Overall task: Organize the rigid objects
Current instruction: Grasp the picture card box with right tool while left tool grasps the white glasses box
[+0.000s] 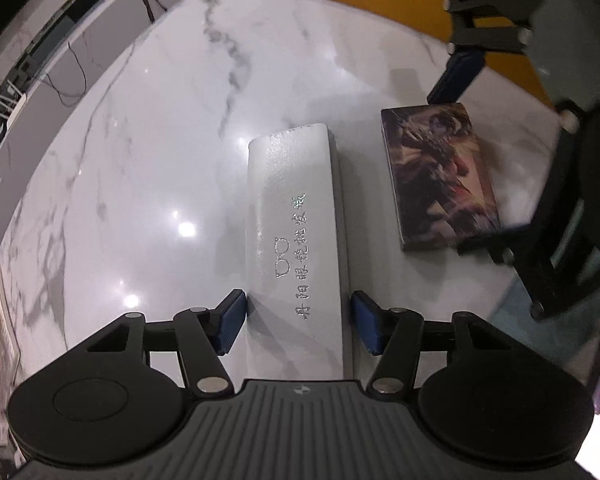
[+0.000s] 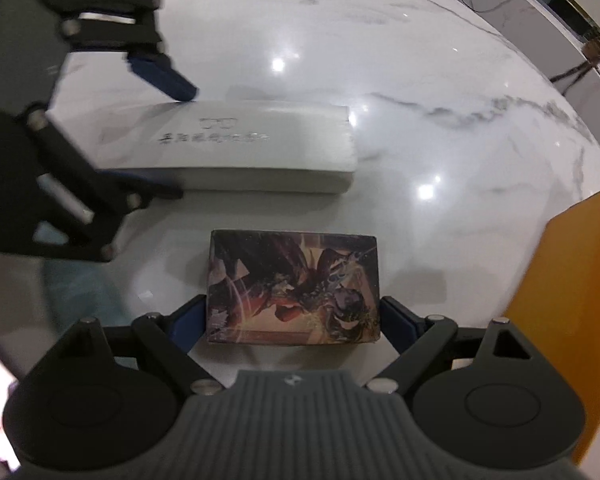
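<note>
Two grippers, each straddling one object on the marble table [image 1: 140, 160].

In the left wrist view, the left gripper [image 1: 298, 322] at 6 o'clock stands partly open around the near end of the white glasses case [image 1: 292, 216]; its left blue pad sits right against the case's side, while a thin gap shows at the right pad. The case runs away toward 12 o'clock. In the right wrist view, the right gripper [image 2: 296, 322] stands wide at 6 o'clock, its blue pads hard beside both short sides of the illustrated box [image 2: 294, 286]; whether they press I cannot tell. Beyond it, toward 11 o'clock, lies the case. An orange panel [image 2: 572, 300] sits at 3 o'clock.
</note>
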`<state>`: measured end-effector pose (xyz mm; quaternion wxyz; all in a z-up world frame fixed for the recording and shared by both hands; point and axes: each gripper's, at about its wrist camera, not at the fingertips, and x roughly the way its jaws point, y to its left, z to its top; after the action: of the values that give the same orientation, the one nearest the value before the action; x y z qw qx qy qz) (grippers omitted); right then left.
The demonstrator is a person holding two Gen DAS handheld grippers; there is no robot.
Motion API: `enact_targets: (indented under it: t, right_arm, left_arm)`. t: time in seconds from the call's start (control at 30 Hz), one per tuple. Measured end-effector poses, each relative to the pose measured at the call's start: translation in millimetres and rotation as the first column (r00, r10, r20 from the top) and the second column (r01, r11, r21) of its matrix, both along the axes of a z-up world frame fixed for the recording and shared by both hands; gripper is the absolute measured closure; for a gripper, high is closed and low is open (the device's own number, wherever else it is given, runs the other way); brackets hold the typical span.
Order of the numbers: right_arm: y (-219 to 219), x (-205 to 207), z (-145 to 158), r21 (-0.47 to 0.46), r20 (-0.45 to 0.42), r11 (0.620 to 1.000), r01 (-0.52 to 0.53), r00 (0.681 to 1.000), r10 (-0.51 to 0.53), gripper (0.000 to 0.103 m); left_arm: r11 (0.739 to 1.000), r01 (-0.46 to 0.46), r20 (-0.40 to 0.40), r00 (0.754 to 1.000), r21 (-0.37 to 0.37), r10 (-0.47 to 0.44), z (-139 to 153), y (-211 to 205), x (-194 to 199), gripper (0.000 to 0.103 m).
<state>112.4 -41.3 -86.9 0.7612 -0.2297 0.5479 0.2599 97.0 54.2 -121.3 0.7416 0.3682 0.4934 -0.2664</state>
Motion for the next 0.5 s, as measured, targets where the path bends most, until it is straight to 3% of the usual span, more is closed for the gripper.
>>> enact_targets:
  t: [0.23,0.37,0.5]
  right_arm:
    - [3.8,-47.6,-0.3,0.037,0.096,0.998,-0.056,0.994,0.052,0.014]
    - [-9.1,-50.6,-0.2,0.078,0.090,0.995,0.063,0.993,-0.070,0.013]
    - [-20.5,-58.2,8.8,0.142,0.109,0.971,0.190,0.972,-0.206,0.007]
  left_arm:
    - [0.997,-0.064,-0.035,0.997,0.048,0.065,-0.3,1.0,-24.6,0.037]
    - [0.997,-0.070,-0.017,0.997,0.038,0.071,-0.3,5.7,-29.7,0.037]
    - [0.994,-0.105,-0.024,0.994,-0.024,0.104,1.9,14.9,-23.0,0.033]
